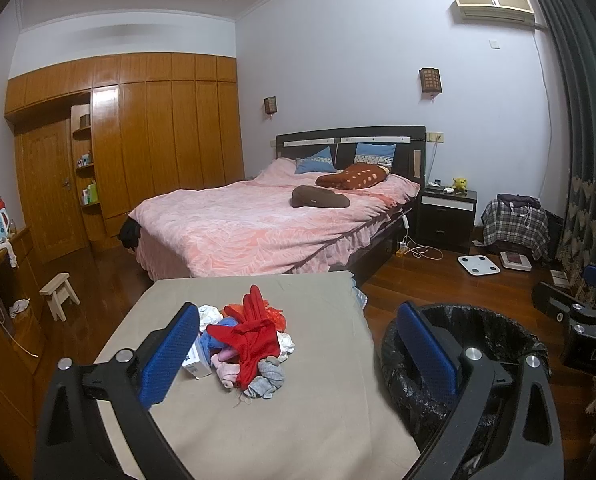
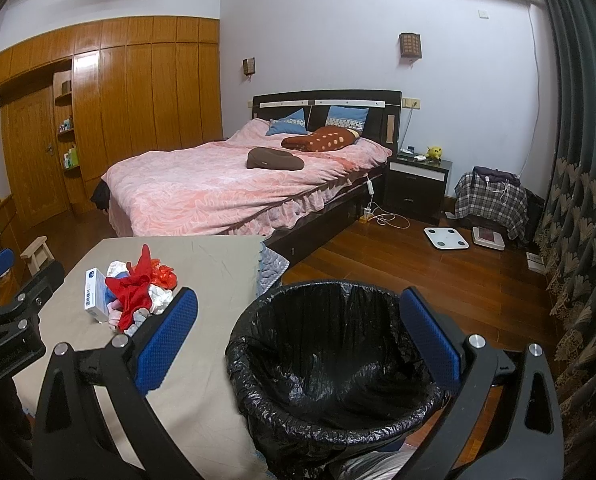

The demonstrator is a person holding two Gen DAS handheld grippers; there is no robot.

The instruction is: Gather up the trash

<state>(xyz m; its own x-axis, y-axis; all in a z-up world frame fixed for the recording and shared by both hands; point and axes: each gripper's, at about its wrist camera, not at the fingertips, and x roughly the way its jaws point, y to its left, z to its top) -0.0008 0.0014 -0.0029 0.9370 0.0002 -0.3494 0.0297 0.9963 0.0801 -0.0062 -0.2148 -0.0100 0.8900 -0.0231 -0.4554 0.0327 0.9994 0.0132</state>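
Observation:
A pile of trash [image 1: 250, 344] lies on a beige-covered table [image 1: 298, 420]: red cloth, crumpled tissues, grey and pink scraps and a small white-and-blue box [image 1: 197, 362]. The pile also shows in the right wrist view [image 2: 138, 292], with the box [image 2: 95, 294] at its left. A bin lined with a black bag [image 2: 330, 364] stands right of the table; its rim also shows in the left wrist view [image 1: 494, 328]. My left gripper [image 1: 298, 354] is open and empty above the table, just before the pile. My right gripper [image 2: 304, 340] is open and empty above the bin.
A bed with a pink cover [image 1: 266, 224] stands behind the table. A small wooden stool [image 1: 58, 292] and a wooden dresser [image 1: 2, 320] are at the left. A nightstand [image 1: 446, 216], scales [image 1: 478, 265] and a curtain [image 1: 586, 160] are at the right.

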